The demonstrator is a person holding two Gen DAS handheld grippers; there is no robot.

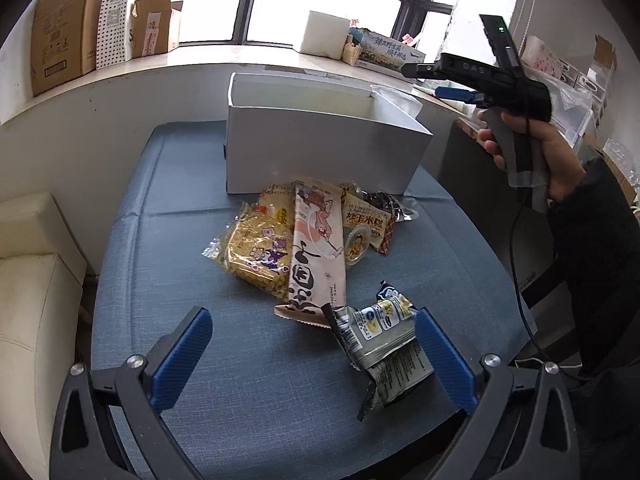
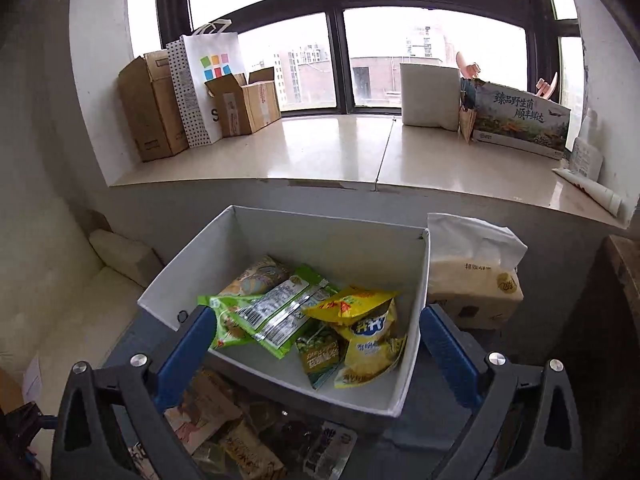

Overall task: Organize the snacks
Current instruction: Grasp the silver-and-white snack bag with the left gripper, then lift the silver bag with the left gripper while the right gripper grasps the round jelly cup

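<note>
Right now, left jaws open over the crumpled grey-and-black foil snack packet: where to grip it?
Grip the crumpled grey-and-black foil snack packet across its puffed middle, coming down from above. It lies flat on the blue tablecloth, just inside the right blue pad, so shift right first.

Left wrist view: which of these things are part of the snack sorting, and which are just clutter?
Job:
white cardboard box
long pink cartoon-printed packet
yellow cartoon snack bag
grey foil packet

Clutter:
brown cardboard boxes
white tissue pack
cream cushion
</note>
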